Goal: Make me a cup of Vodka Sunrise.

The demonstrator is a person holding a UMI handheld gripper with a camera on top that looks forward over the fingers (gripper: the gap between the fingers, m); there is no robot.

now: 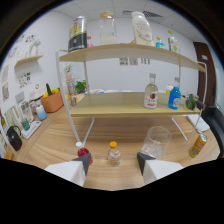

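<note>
My gripper (114, 164) is open above a wooden table (60, 135), with nothing held. Between the two fingertips and just ahead stands a small bottle with an orange cap (114, 153). Beside the left fingertip is a small red bottle with a white cap (83, 150). An empty clear glass cup (155, 141) stands ahead of the right finger (145, 162). On the lower shelf (120, 106) beyond, a clear bottle with a red label (151, 92) stands next to a blue bottle (174, 96).
A two-tier white-framed rack stands on the table; its top shelf (130, 51) carries a dark can-like container (77, 34), a glass jar (107, 27) and a large pale bottle (141, 27). An orange can (198, 145) stands at right. An orange basket (51, 101) and cups sit at left.
</note>
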